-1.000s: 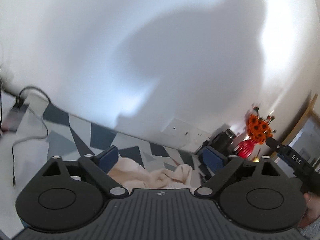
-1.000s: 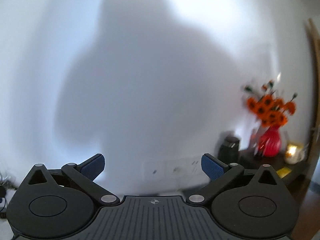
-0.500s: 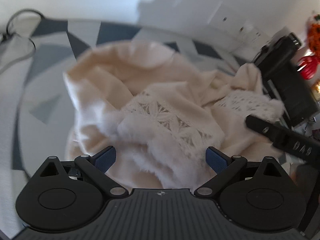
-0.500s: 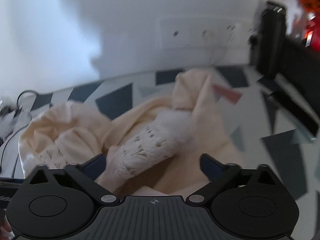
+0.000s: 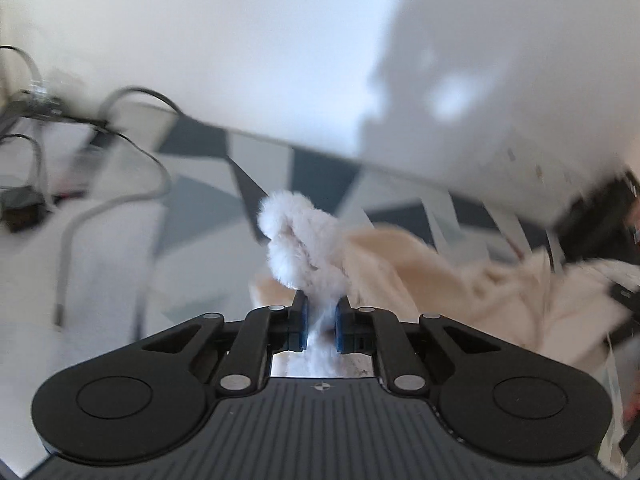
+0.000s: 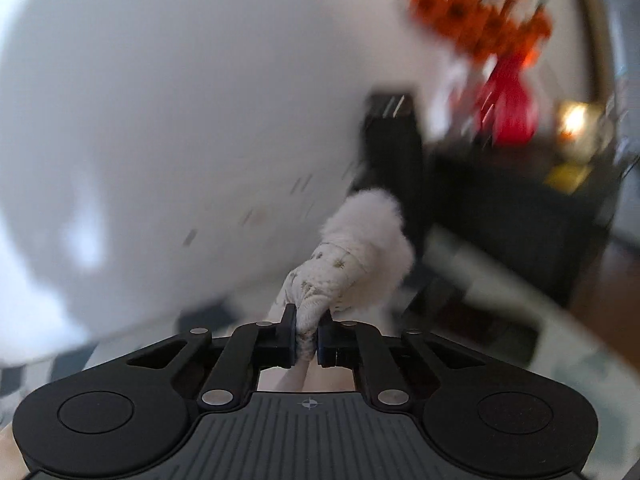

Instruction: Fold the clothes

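Observation:
A cream garment [image 5: 460, 280] with fluffy white trim lies crumpled on a table covered in a grey and blue triangle pattern [image 5: 316, 176]. My left gripper [image 5: 320, 320] is shut on a fluffy trimmed end [image 5: 300, 244] of it, which sticks up past the blue pads. In the right wrist view my right gripper [image 6: 307, 334] is shut on another end, a lace-patterned cuff with fluffy trim [image 6: 352, 256], lifted off the table. The right wrist view is blurred by motion.
Grey cables [image 5: 108, 216] and a small dark box [image 5: 20, 208] lie on the table's left. A white wall [image 5: 240, 40] stands behind. At the right are a black device [image 6: 392, 140], a red vase with orange flowers [image 6: 508, 108] and a lit candle [image 6: 576, 124].
Both grippers stood open above the crumpled garment half a second ago; now each has shut on a fluffy trimmed end. The right gripper has lifted its end and is moving fast.

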